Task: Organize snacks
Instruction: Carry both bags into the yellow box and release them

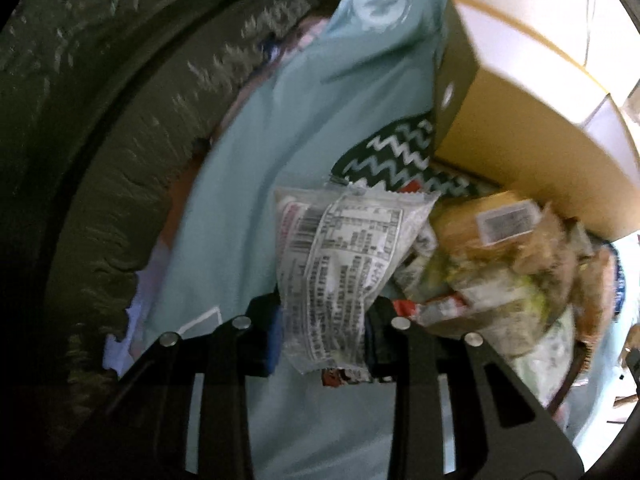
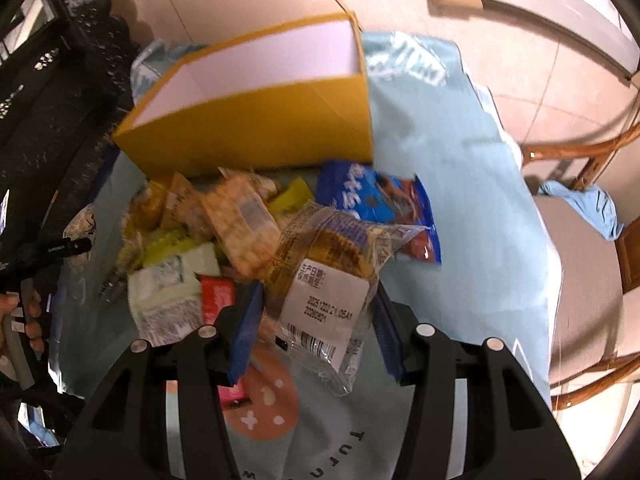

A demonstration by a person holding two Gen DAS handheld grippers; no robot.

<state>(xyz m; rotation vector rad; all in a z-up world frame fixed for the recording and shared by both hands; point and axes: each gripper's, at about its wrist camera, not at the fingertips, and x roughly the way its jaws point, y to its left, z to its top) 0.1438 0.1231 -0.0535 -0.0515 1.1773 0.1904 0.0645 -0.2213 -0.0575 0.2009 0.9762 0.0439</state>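
Snacks lay heaped (image 2: 208,236) on the pale blue cloth (image 2: 472,208). Nearest, the left gripper (image 1: 326,336) pinched a white printed packet (image 1: 340,264); the right gripper (image 2: 316,320), half open, clasped a clear-wrapped cake (image 2: 328,264). Beyond the heap stood an open yellow box (image 2: 256,120).

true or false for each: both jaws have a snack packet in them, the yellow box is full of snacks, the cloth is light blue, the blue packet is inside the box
1. Each gripper holds a packet: true. The left gripper clamps a white packet; the right gripper clamps a clear cake packet.
2. The yellow box is full: false, what shows of its inside looks empty.
3. The cloth is light blue: true.
4. The blue packet is in the box: false, it lies on the cloth beside it.
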